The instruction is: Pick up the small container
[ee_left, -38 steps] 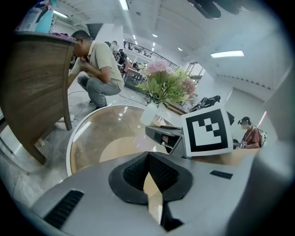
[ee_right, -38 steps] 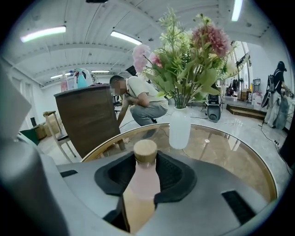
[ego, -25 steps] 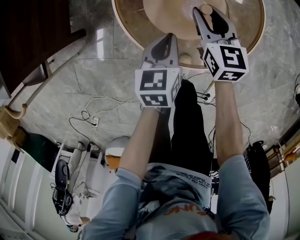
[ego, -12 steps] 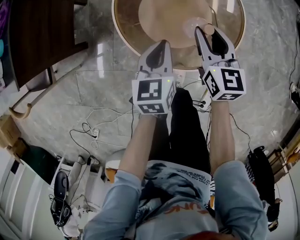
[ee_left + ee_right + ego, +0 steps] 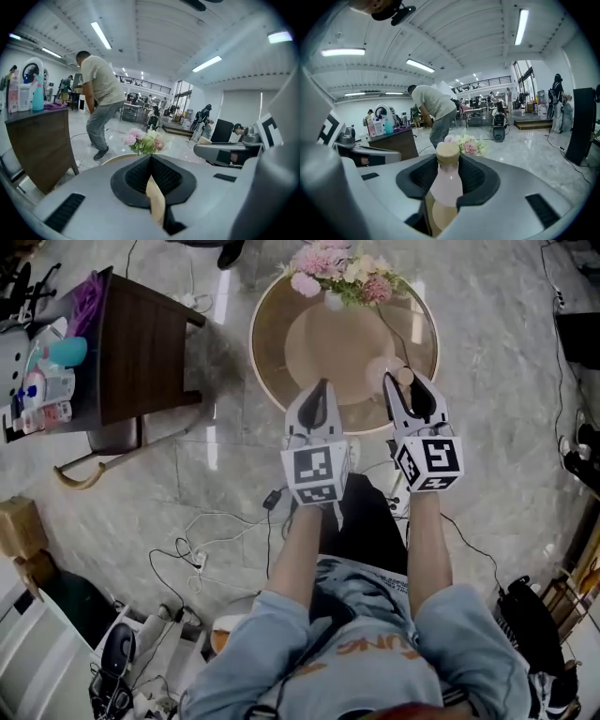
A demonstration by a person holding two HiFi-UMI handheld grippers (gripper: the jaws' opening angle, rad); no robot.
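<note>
The left gripper (image 5: 150, 158) hung over the near edge of the round table (image 5: 272, 352), its jaws pinched together on nothing. To its right, the right gripper (image 5: 406, 382) had the small pink bottle (image 5: 446, 180). Its jaws stood wide, the pads seemingly pressed against both flanks, and the bottle's long axis was upright with the tan cap on top.
</note>
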